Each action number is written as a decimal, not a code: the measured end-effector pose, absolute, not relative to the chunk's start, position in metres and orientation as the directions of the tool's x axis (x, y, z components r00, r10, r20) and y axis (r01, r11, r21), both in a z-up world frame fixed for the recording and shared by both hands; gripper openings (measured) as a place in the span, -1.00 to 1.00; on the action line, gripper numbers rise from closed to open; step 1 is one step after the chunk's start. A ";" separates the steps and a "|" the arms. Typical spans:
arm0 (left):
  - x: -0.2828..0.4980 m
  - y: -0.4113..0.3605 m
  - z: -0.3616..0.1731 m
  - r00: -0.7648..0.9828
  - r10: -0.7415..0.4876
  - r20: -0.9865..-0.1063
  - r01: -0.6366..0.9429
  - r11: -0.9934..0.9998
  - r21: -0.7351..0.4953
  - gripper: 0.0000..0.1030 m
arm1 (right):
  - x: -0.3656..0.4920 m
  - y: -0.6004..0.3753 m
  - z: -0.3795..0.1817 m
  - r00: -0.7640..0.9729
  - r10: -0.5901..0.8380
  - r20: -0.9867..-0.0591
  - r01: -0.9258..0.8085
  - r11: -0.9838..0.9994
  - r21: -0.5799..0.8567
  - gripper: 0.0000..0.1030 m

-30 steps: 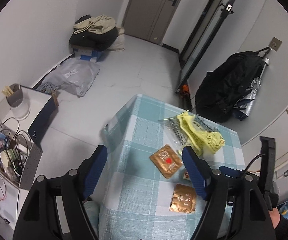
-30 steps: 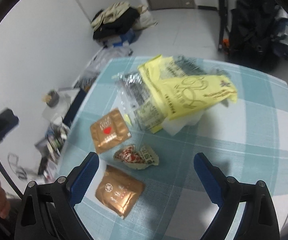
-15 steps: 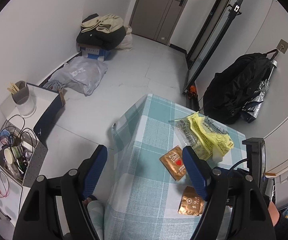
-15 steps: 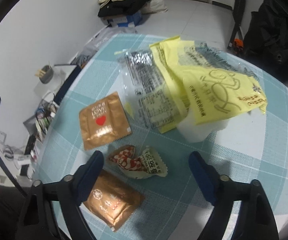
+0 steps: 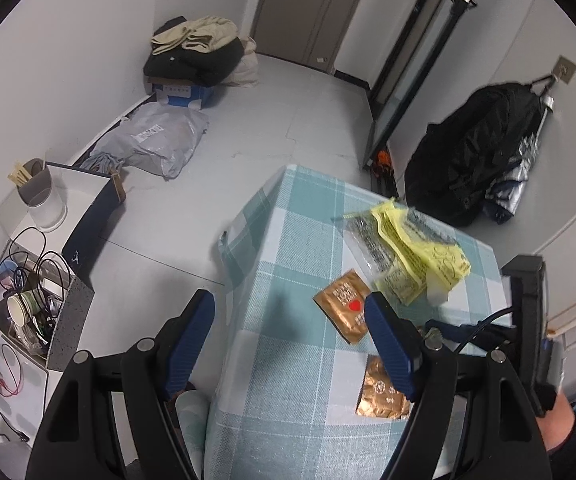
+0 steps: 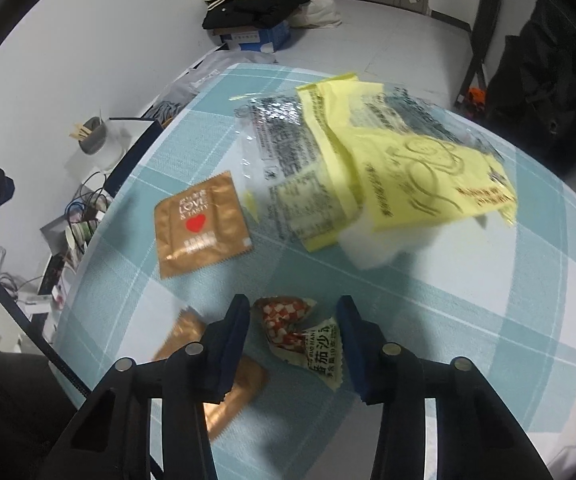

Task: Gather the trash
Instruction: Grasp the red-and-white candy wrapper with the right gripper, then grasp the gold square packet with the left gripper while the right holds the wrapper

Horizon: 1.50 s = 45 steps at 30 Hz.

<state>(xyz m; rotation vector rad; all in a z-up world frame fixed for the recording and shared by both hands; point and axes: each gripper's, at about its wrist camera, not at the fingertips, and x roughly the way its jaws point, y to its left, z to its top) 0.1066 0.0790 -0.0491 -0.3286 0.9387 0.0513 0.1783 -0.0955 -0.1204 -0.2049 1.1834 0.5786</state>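
A crumpled red-and-white sauce sachet (image 6: 288, 320) lies on the teal checked tablecloth (image 6: 468, 320). My right gripper (image 6: 292, 308) straddles it with its jaws closing, and both pads touch the sachet's sides. A gold sachet with a red heart (image 6: 201, 224) (image 5: 346, 306) lies farther back. A second gold sachet (image 6: 247, 380) (image 5: 382, 394) lies partly under the right gripper's left finger. A yellow plastic bag (image 6: 420, 160) (image 5: 420, 256) and a clear printed wrapper (image 6: 283, 152) are piled at the far side. My left gripper (image 5: 288, 300) hangs open over the table's left edge, with nothing between its fingers.
A black backpack (image 5: 468, 168) hangs on the right wall. Clothes on a blue box (image 5: 195, 52) and a grey bag (image 5: 155, 140) lie on the floor. A low box with a paper cup and cables (image 5: 35, 292) stands left of the table (image 5: 288, 240).
My right gripper's jaws have narrowed from wide apart to the sides of the sauce sachet, which now looks squeezed. The left gripper's view has shifted only slightly.
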 end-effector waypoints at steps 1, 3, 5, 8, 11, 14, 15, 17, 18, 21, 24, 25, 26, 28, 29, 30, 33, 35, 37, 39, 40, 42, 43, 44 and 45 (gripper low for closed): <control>0.106 0.078 -0.051 0.587 -0.102 -0.803 -0.178 0.952 -0.251 0.44 | 0.178 -0.100 -0.119 0.253 0.321 -0.913 -0.527 0.837 0.148 -0.20; 0.106 0.072 -0.053 0.571 -0.115 -0.813 -0.156 0.957 -0.246 0.44 | 0.177 -0.109 -0.115 0.256 0.331 -0.908 -0.526 0.836 0.156 -0.22; 0.106 0.065 -0.057 0.552 -0.123 -0.825 -0.133 0.963 -0.233 0.44 | 0.175 -0.121 -0.110 0.266 0.342 -0.901 -0.518 0.839 0.166 -0.23; 0.104 0.054 -0.063 0.526 -0.121 -0.842 -0.098 0.975 -0.201 0.44 | 0.172 -0.138 -0.102 0.285 0.355 -0.891 -0.507 0.844 0.174 -0.24; 0.099 0.041 -0.069 0.506 -0.135 -0.852 -0.053 0.981 -0.187 0.44 | 0.169 -0.153 -0.096 0.305 0.354 -0.884 -0.502 0.849 0.166 -0.27; 0.099 0.028 -0.078 0.453 -0.168 -0.876 0.003 0.982 -0.187 0.44 | 0.166 -0.167 -0.093 0.309 0.352 -0.883 -0.492 0.854 0.168 -0.29; 0.100 0.024 -0.081 0.434 -0.176 -0.883 0.014 0.982 -0.189 0.44 | 0.165 -0.171 -0.092 0.313 0.350 -0.883 -0.488 0.857 0.166 -0.30; 0.100 0.016 -0.087 0.396 -0.198 -0.897 0.034 0.979 -0.201 0.44 | 0.164 -0.181 -0.089 0.319 0.349 -0.881 -0.478 0.862 0.169 -0.31; 0.100 0.013 -0.088 0.387 -0.207 -0.899 0.041 0.977 -0.207 0.44 | 0.164 -0.187 -0.088 0.323 0.351 -0.879 -0.471 0.865 0.172 -0.31; 0.097 0.005 -0.093 0.378 -0.191 -0.906 0.040 0.981 -0.190 0.44 | 0.162 -0.200 -0.084 0.335 0.354 -0.873 -0.455 0.872 0.179 -0.32; 0.097 -0.002 -0.098 0.366 -0.181 -0.913 0.035 0.983 -0.181 0.44 | 0.162 -0.211 -0.081 0.345 0.354 -0.869 -0.443 0.878 0.181 -0.33; 0.097 -0.005 -0.100 0.363 -0.170 -0.916 0.036 0.985 -0.169 0.44 | 0.161 -0.214 -0.080 0.349 0.356 -0.867 -0.440 0.879 0.183 -0.33; 0.097 -0.007 -0.101 0.362 -0.160 -0.918 0.036 0.987 -0.158 0.44 | 0.161 -0.218 -0.079 0.352 0.355 -0.866 -0.438 0.880 0.183 -0.33; 0.097 -0.011 -0.103 0.361 -0.145 -0.921 0.041 0.989 -0.140 0.44 | 0.161 -0.227 -0.077 0.362 0.355 -0.862 -0.421 0.887 0.189 -0.33; 0.098 -0.013 -0.105 0.355 -0.136 -0.925 0.041 0.991 -0.130 0.44 | 0.161 -0.230 -0.076 0.366 0.356 -0.860 -0.411 0.891 0.194 -0.33; 0.099 -0.015 -0.106 0.355 -0.122 -0.927 0.038 0.993 -0.116 0.44 | 0.162 -0.236 -0.076 0.369 0.355 -0.859 -0.396 0.896 0.201 -0.33; 0.099 -0.020 -0.112 0.342 -0.094 -0.935 0.028 0.996 -0.090 0.44 | 0.164 -0.249 -0.075 0.373 0.351 -0.859 -0.358 0.908 0.215 -0.33; 0.098 -0.026 -0.114 0.341 -0.064 -0.938 0.030 0.998 -0.057 0.44 | 0.164 -0.256 -0.074 0.376 0.350 -0.858 -0.348 0.911 0.220 -0.33; 0.097 -0.031 -0.115 0.342 -0.015 -0.940 0.038 0.999 -0.003 0.44 | 0.162 -0.262 -0.073 0.379 0.352 -0.856 -0.345 0.912 0.222 -0.32; 0.095 -0.034 -0.115 0.348 0.006 -0.937 0.038 0.999 0.021 0.45 | 0.160 -0.266 -0.072 0.384 0.348 -0.855 -0.343 0.914 0.218 -0.32; 0.094 -0.035 -0.115 0.353 0.008 -0.936 0.029 0.999 0.019 0.45 | 0.160 -0.268 -0.071 0.387 0.348 -0.854 -0.341 0.914 0.219 -0.32; 0.093 -0.034 -0.114 0.363 0.011 -0.932 0.015 1.000 0.018 0.44 | 0.159 -0.273 -0.070 0.390 0.353 -0.850 -0.335 0.915 0.227 -0.33; 0.092 -0.033 -0.114 0.364 0.012 -0.931 0.012 1.000 0.017 0.44 | 0.159 -0.275 -0.069 0.393 0.356 -0.848 -0.332 0.915 0.231 -0.32; 0.091 -0.033 -0.113 0.365 0.011 -0.931 0.009 1.000 0.015 0.42 | 0.158 -0.276 -0.069 0.394 0.359 -0.846 -0.332 0.914 0.233 -0.32; 0.090 -0.032 -0.112 0.371 0.009 -0.929 0.010 1.000 0.013 0.29 | 0.157 -0.277 -0.068 0.396 0.359 -0.845 -0.332 0.914 0.233 -0.32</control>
